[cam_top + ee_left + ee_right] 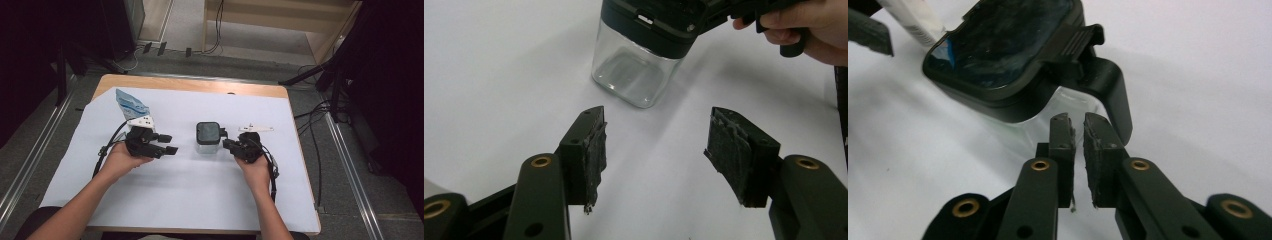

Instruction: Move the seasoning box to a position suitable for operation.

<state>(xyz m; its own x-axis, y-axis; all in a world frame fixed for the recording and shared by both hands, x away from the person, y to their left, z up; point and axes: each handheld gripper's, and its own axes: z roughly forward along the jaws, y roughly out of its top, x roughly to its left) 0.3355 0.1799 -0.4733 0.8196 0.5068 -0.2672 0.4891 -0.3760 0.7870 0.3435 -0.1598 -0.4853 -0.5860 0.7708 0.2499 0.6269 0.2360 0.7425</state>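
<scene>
A clear square jar (207, 137) with a black lid stands at the middle of the white sheet. My left gripper (170, 143) rests a short way to its left, pointing at it. In the left gripper view the jar (634, 75) stands beyond my left gripper (654, 145), whose jaws are wide open with nothing between them. My right gripper (226, 144) sits at the jar's right side. In the right gripper view its jaws (1078, 130) stand only a narrow slit apart, holding nothing, just below the lid (1003, 45) and its swung-out black latch (1113, 90).
A blue and white pouch (129, 105) lies at the back left of the white sheet (190, 185), behind my left hand. The wooden table edge (190, 84) runs along the far side. Cables and stand legs are on the floor beyond.
</scene>
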